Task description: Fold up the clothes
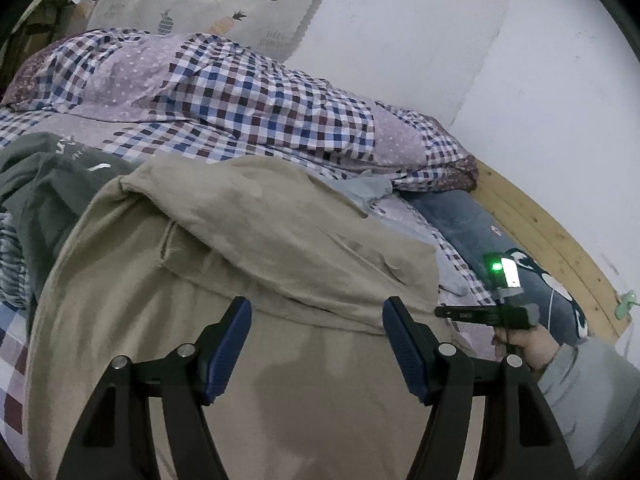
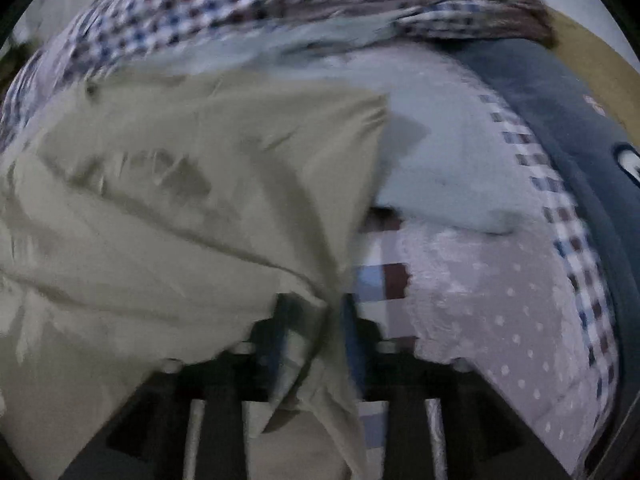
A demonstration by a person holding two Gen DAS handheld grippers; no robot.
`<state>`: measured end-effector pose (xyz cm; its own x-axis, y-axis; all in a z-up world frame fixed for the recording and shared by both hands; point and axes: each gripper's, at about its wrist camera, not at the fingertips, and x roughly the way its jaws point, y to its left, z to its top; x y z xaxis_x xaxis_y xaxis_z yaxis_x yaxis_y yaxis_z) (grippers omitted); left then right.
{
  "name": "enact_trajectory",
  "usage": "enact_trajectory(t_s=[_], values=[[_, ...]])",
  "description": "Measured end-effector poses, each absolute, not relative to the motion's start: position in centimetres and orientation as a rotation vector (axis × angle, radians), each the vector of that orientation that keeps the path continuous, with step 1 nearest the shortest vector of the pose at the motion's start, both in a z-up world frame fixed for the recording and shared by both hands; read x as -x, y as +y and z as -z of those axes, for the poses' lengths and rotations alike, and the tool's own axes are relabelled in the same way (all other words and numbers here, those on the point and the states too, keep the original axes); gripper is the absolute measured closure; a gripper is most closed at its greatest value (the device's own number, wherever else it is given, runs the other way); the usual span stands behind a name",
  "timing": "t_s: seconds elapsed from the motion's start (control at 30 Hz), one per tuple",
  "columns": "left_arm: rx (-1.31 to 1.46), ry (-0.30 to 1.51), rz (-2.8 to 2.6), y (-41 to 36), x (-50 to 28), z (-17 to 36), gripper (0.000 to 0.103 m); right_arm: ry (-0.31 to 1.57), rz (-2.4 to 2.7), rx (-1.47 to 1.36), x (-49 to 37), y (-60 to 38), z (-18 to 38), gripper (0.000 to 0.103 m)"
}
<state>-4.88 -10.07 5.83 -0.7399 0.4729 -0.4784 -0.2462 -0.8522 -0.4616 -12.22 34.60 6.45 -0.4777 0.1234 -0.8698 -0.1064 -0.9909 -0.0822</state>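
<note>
**Right gripper pinches the beige garment; left gripper hangs open above it**

In the right wrist view, which is blurred, the right gripper (image 2: 316, 320) has its two fingers drawn together on a bunched edge of the beige garment (image 2: 168, 200), the cloth fanning out to the left. The left gripper (image 1: 316, 344) has its two blue-padded fingers (image 1: 230, 344) spread wide, empty, above the same beige garment (image 1: 248, 248), which lies spread on the bed with one flap folded over. Just right of it, a person's hand (image 1: 520, 344) in a grey sleeve grips the other tool. One dark green garment (image 1: 48, 184) lies crumpled to the left. Beyond sit a checked quilt (image 1: 240, 96), a dark blue blanket (image 1: 472, 224), the wooden bed rail (image 1: 532, 220) and a white wall (image 1: 500, 60).
</note>
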Motion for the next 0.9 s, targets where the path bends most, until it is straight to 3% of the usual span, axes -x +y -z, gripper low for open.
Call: enact_trajectory(t_s=[0.13,0.43,0.63,0.9], values=[[0.848,-0.572,-2.585,-11.4,4.9,-5.7,0.031,0.034,-2.652,1.422,10.9,33.4,-8.3,0.05],[0.843,-0.685,-2.638,-15.0,4.6,-5.8,0.024,0.16,-2.826,1.347,5.7,28.6,-10.9,0.05],[0.809,-0.747,-2.658,-17.5,3.6,-6.5,0.018,0.342,-2.942,1.246,-2.2,25.8,-11.2,0.047],[0.748,-0.789,-2.708,-20.7,0.1,-7.8,0.017,0.064,-3.014,1.225,-12.6,20.9,-10.2,0.046]])
